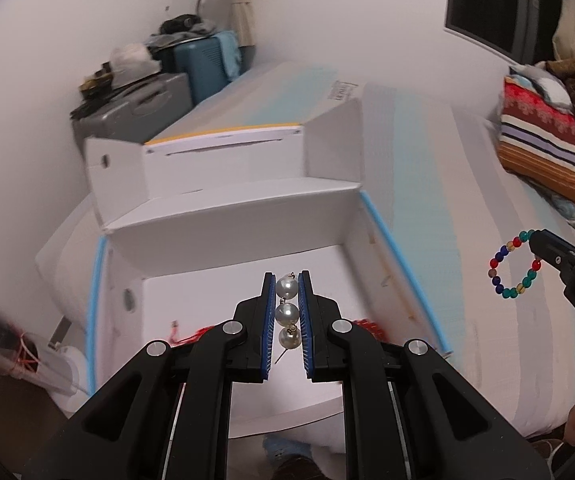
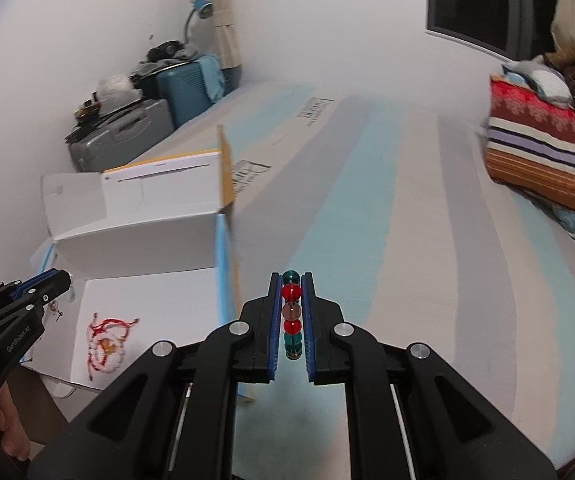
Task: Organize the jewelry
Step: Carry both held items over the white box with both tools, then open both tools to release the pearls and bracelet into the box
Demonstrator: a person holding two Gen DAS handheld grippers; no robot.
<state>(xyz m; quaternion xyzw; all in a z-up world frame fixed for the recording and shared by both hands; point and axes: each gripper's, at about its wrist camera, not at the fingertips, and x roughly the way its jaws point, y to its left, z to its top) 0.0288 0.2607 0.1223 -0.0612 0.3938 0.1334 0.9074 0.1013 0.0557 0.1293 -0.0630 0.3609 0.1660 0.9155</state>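
Left wrist view: striped bed [image 1: 427, 184], white walls, suitcases [image 1: 135, 100] in corner.
Box: white box [image 1: 215, 216] open on bed, red bracelet [image 2: 107, 340] inside.
Left gripper [image 1: 288, 280]: fingers clamped on pearl earring [image 1: 287, 310] above box.
Right gripper [image 2: 291, 278]: fingers clenched on beaded bracelet [image 2: 291, 314] over bed.

White walls [image 2: 327, 20]; striped mattress [image 2: 427, 220]; suitcases [image 2: 127, 136] in corner; blue desk lamp [image 2: 201, 6]; dark window [image 2: 487, 0].

Two black grippers: the left gripper [image 1: 288, 312] pinches one pearl earring [image 1: 287, 312] of three pearls, the right gripper [image 2: 291, 316] one multicoloured bead bracelet [image 2: 291, 314]. One open white box [image 2: 135, 240] contains one red cord bracelet [image 2: 107, 338]. Behind stand two suitcases [image 2: 155, 120] and one blue lamp [image 2: 201, 8].
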